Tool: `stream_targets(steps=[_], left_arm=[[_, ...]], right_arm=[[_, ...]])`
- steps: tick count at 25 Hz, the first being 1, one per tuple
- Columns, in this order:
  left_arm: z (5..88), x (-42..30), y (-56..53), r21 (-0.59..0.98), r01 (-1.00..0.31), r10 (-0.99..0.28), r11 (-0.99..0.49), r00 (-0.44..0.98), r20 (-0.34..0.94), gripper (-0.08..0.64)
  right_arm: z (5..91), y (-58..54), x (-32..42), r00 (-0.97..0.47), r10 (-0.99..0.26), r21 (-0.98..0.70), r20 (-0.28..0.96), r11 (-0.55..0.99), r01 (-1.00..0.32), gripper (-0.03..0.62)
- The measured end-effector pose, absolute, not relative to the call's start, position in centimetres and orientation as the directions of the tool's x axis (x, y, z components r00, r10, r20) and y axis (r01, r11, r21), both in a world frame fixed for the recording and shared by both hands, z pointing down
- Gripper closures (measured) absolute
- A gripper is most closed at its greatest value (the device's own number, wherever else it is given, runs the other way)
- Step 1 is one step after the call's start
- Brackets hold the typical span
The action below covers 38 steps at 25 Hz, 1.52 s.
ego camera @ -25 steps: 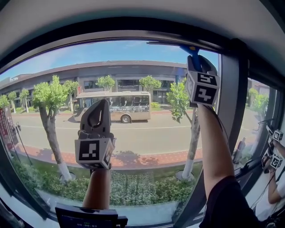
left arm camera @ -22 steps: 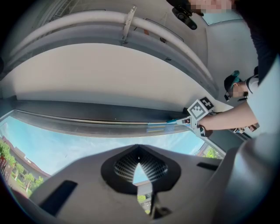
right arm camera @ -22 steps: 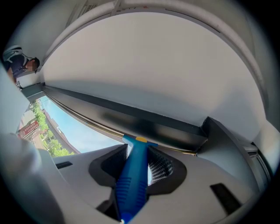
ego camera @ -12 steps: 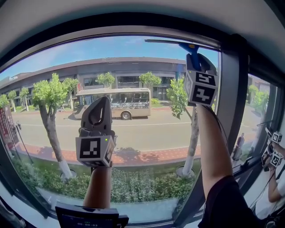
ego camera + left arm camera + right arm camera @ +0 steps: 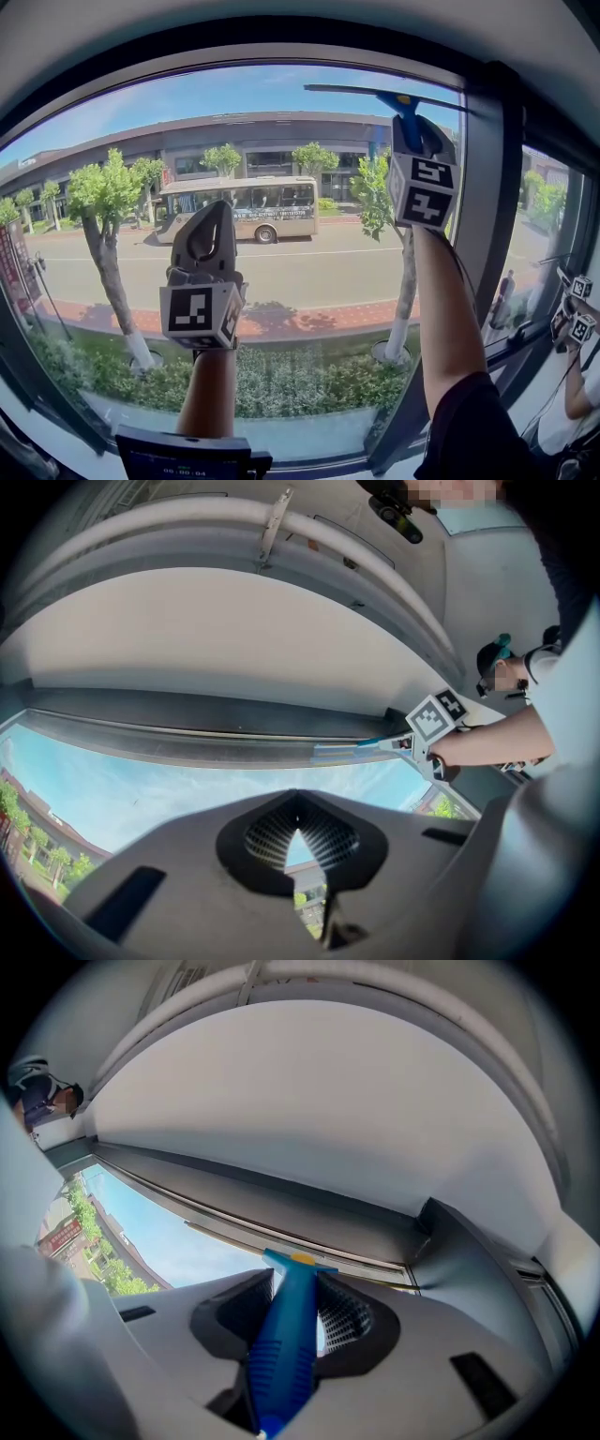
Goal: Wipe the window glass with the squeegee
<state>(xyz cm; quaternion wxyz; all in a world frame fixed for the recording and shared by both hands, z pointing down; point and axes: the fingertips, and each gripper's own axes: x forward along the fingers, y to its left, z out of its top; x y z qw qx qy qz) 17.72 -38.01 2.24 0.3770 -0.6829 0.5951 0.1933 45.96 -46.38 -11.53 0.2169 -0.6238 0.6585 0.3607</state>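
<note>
Right tool (image 5: 295,1290): clenched on the blue handle of the squeegee (image 5: 284,1354), whose blade lies along the top of the window glass (image 5: 281,272), just under the upper frame (image 5: 281,54), near the right-hand corner. Press your blade flat and evenly against the pane, then draw straight down in one pass. Left tool (image 5: 298,836): jaws together, nothing between them, raised before the pane, lower left. Containers: none in view.

I see the squeegee (image 5: 406,105) up at the window glass (image 5: 309,272), its thin dark blade lying level along the top edge, towards the upper right corner. The blue ribbed handle points down, clamped in my right gripper (image 5: 298,1288). The glass stands upright and clear.
</note>
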Motion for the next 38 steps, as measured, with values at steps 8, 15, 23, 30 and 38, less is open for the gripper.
stream_targets(steps=[8, 15, 23, 30, 38], left_arm=[[3.0, 17.5, -37.9, -0.286, -0.958, -0.674, -0.015, 0.221, -0.705, 0.557], [4.2, 16.9, -38.3, -0.291, -0.957, -0.683, -0.011, 0.219, -0.696, 0.557], [6.0, 16.7, -39.1, -0.292, -0.956, -0.698, -0.03, 0.229, -0.678, 0.557], [7.0, 17.1, -39.0, -0.287, -0.957, -0.709, -0.041, 0.231, -0.667, 0.557], [8.6, 17.6, -39.8, -0.278, -0.959, -0.727, -0.053, 0.228, -0.647, 0.557]], right_arm=[[-9.2, -46.7, 45.9, -0.129, -0.678, 0.208, -0.724, -0.036, -0.977, 0.449], [-6.7, -46.7, 45.7, -0.129, -0.684, 0.212, -0.718, -0.039, -0.976, 0.449], [-4.2, -46.3, 45.4, -0.129, -0.686, 0.212, -0.716, -0.038, -0.976, 0.449], [-2.5, -45.4, 45.1, -0.135, -0.683, 0.214, -0.718, -0.031, -0.976, 0.449], [0.6, -45.6, 45.5, -0.136, -0.688, 0.214, -0.713, -0.028, -0.977, 0.449]])
